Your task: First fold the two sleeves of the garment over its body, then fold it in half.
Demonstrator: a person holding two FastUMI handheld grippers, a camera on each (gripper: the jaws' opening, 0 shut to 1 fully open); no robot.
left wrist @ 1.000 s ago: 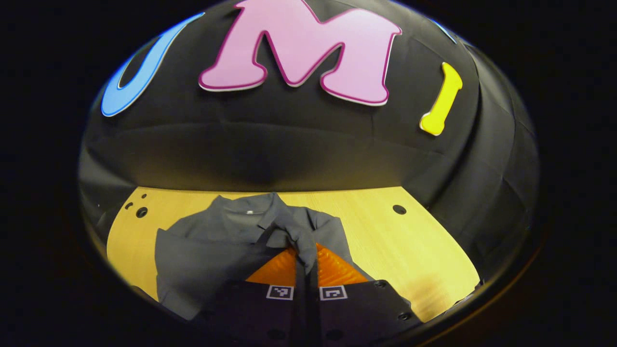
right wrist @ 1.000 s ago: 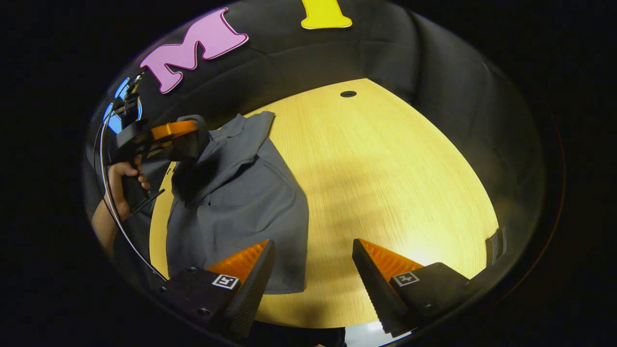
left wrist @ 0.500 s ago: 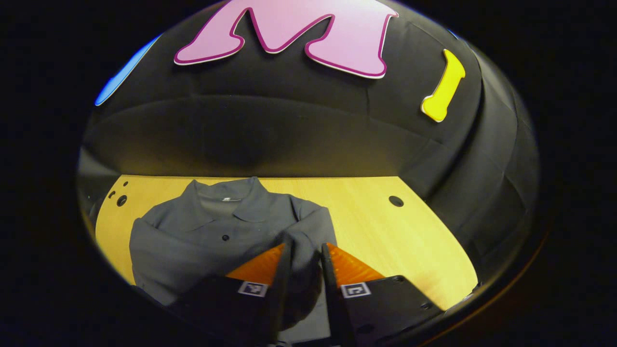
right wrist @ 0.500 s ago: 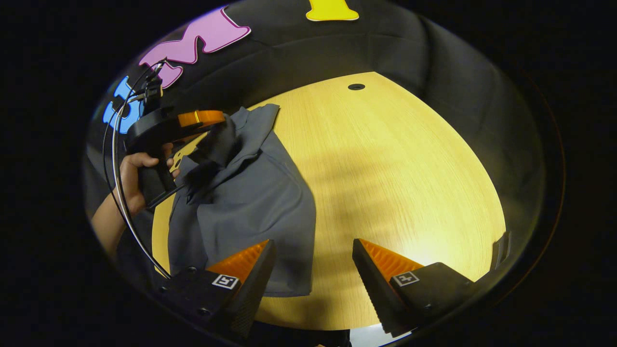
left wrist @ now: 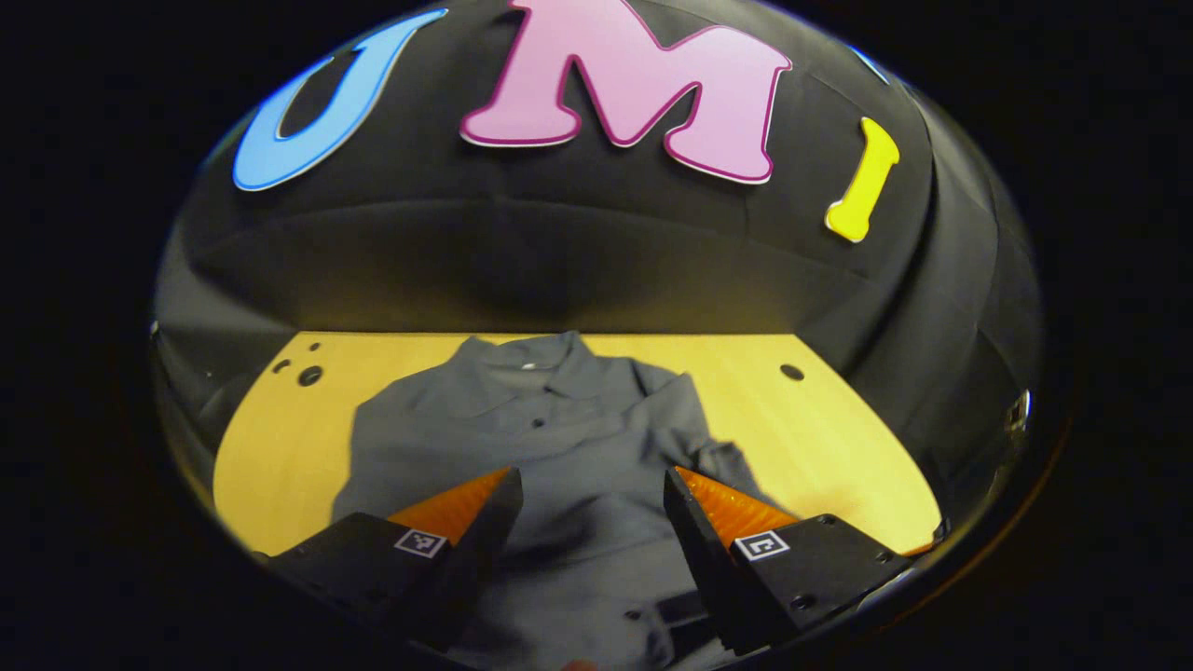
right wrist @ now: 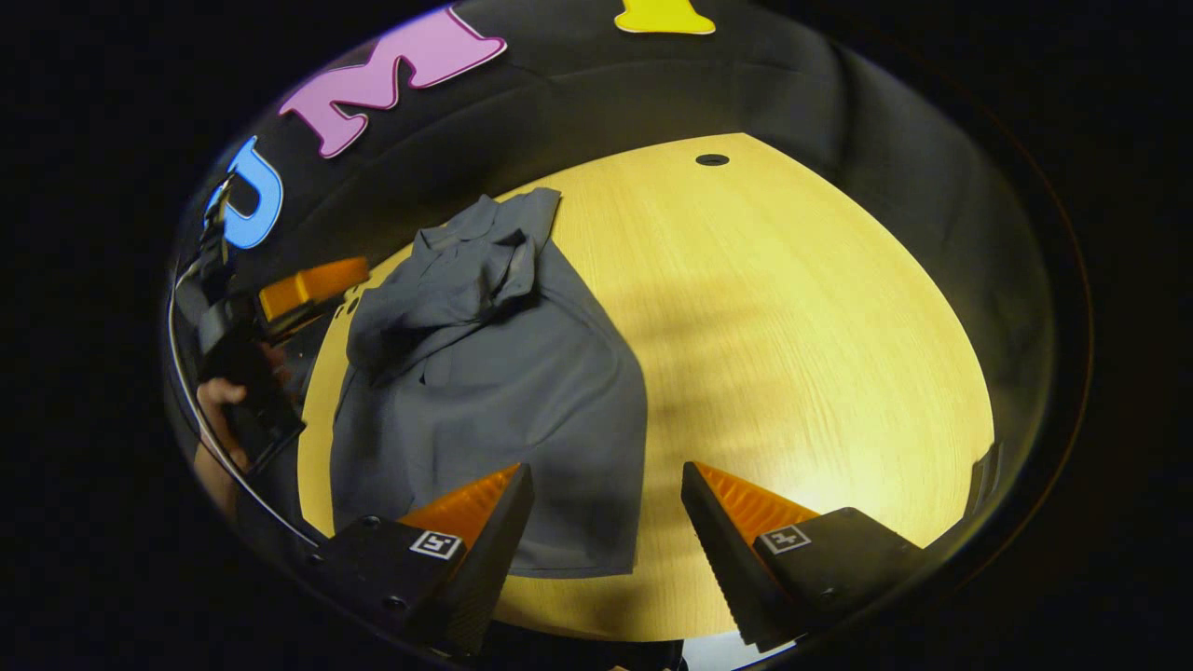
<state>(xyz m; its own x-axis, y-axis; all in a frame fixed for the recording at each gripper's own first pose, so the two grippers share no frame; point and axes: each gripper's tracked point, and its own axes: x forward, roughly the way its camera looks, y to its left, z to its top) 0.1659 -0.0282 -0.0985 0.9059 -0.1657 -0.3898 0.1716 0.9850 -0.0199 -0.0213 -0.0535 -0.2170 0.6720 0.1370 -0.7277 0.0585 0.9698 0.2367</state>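
Note:
A grey collared shirt lies flat on the wooden table, collar toward the back wall. In the right gripper view the shirt has a sleeve folded across its chest. My left gripper stands open above the shirt's body with nothing between its fingers; it shows too at the far left of the right gripper view as the left gripper, held by a hand. My right gripper is open over the table next to the shirt's lower hem.
The table stretches bare to the right of the shirt, with a round hole near the back. Small holes mark its back left corner. Black cloth walls close in behind and on the right.
My left gripper opened and let go of the sleeve, which now lies across the shirt's chest. It then drew back and to the left. My right gripper stayed open, nearly still.

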